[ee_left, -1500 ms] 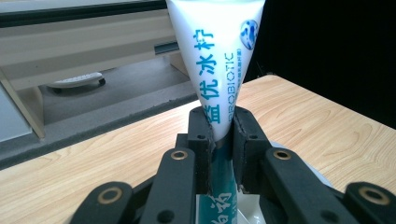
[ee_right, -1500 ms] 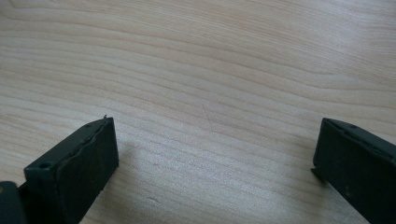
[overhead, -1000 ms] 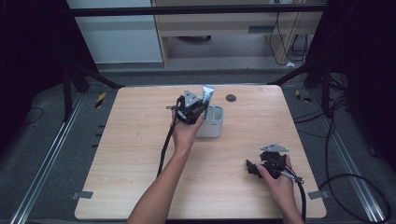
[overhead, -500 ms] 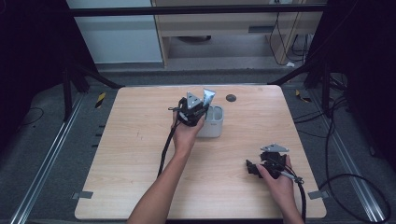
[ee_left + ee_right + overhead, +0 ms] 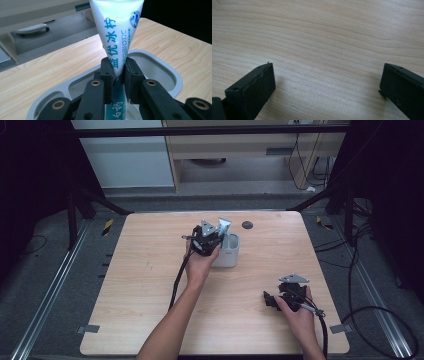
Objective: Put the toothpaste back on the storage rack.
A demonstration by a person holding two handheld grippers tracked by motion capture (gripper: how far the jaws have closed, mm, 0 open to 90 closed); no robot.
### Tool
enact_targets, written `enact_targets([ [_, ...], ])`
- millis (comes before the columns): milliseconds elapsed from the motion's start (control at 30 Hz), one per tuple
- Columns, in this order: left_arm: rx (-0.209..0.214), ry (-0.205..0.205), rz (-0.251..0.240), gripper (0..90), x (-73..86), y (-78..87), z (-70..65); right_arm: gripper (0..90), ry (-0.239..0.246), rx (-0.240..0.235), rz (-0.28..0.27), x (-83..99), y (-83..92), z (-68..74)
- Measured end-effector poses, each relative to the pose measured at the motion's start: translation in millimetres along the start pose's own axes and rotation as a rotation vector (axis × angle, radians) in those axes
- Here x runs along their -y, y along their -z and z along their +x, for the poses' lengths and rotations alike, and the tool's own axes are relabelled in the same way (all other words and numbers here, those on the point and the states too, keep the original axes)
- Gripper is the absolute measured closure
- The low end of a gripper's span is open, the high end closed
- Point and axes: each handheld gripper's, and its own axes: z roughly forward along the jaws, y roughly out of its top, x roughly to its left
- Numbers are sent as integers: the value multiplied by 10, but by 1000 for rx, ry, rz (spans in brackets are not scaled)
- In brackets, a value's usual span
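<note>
light wood table (image 5: 150, 270) on grey carpet, dark room, pale cabinet behind. left gripper (image 5: 117, 72) jaws clamped on white toothpaste tube (image 5: 117, 32), standing upright in grey tub (image 5: 231, 255) mid-table. right gripper (image 5: 327, 82) jaws wide apart, nothing between, resting near right front edge.

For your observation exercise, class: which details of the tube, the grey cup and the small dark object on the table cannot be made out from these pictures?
- Tube: its top is cut off by the upper edge of the left gripper view; its lower end is hidden behind the left gripper.
- Grey cup: its bottom is hidden by the jaws and the tube.
- Small dark round object: too small in the high view to identify.
</note>
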Motion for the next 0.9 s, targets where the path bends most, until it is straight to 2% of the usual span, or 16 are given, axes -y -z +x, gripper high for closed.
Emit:
enact_targets([
  [267, 7, 29, 17, 782, -17, 17, 34, 4, 0, 0, 0, 0, 0, 0],
  [433, 15, 21, 47, 780, -58, 14, 36, 4, 0, 0, 0, 0, 0, 0],
  [600, 15, 29, 61, 777, -83, -8, 30, 4, 0, 1, 0, 0, 0, 0],
  [800, 20, 35, 67, 770, -97, -29, 25, 4, 0, 1, 1, 0, 2, 0],
  [900, 23, 52, 63, 766, -101, -41, 28, 4, 1, 1, 1, 0, 1, 0],
])
